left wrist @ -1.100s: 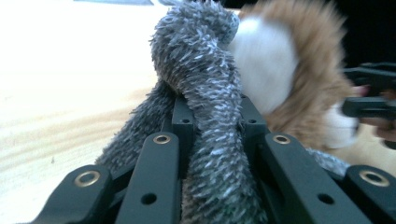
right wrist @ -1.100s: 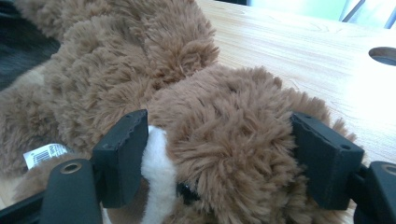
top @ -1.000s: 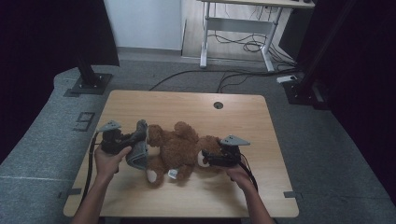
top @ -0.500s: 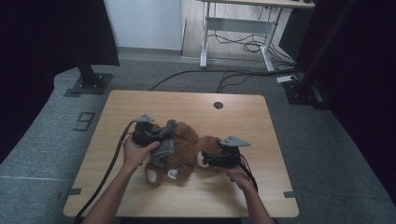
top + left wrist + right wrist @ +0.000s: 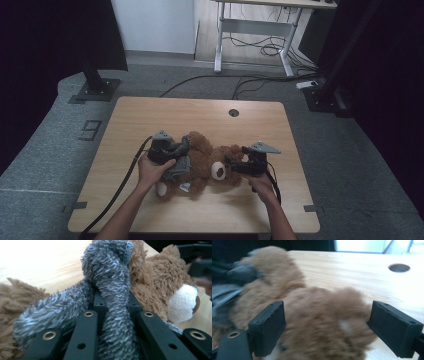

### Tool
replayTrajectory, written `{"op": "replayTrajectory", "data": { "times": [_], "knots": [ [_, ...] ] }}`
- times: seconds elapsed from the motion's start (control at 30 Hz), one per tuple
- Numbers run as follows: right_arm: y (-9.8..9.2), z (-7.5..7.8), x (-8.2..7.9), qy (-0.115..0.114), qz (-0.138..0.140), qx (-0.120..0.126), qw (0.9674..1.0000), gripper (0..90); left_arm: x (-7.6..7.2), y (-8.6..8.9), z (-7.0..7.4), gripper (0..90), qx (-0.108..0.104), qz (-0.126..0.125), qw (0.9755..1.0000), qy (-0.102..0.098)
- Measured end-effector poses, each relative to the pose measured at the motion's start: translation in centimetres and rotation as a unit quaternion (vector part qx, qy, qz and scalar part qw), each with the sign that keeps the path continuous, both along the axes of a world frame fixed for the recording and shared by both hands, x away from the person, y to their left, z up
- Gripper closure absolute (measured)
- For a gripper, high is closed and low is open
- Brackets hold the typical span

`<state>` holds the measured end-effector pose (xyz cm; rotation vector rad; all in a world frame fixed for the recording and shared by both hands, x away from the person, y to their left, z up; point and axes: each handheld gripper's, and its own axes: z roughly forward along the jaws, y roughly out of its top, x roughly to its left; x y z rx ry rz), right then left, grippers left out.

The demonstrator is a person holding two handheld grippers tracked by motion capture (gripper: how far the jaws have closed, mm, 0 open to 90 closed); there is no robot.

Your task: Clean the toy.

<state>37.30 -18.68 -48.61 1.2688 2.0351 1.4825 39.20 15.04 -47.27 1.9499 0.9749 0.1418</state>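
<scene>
Left gripper: jaws clamped on a grey plush scarf at frame centre, which lies across the brown teddy bear.

Right gripper: jaws have just been opening; they stand apart, with the bear's head between them and a gap at the right pad.

High view: the bear lies at lower centre on the wooden table, between both grippers.

The left hand-held gripper has its two black jaws closed tight on a strip of grey fuzzy cloth, which runs up between them and loops over to the left. Just behind the cloth lies a brown teddy bear, its white muzzle at the right and more brown fur at the left edge. Pale wooden worktop stretches beyond.
</scene>
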Motion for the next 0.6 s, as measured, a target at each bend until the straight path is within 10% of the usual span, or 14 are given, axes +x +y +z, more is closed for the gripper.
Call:
{"op": "replayTrajectory", "data": {
  "times": [0.27,0.6],
  "knots": [
    [1.2,-1.8,2.0,0.095,0.089,0.026,0.9911,14.1,-1.5,0.3,-0.6,76.7,-0.005,-0.006,0.9999,-0.012],
    [1.5,-1.5,0.0,0.038,0.079,-0.013,0.9961,46.0,-2.6,0.5,-0.3,75.2,-0.009,0.0,0.999,-0.043]
  ]
}}
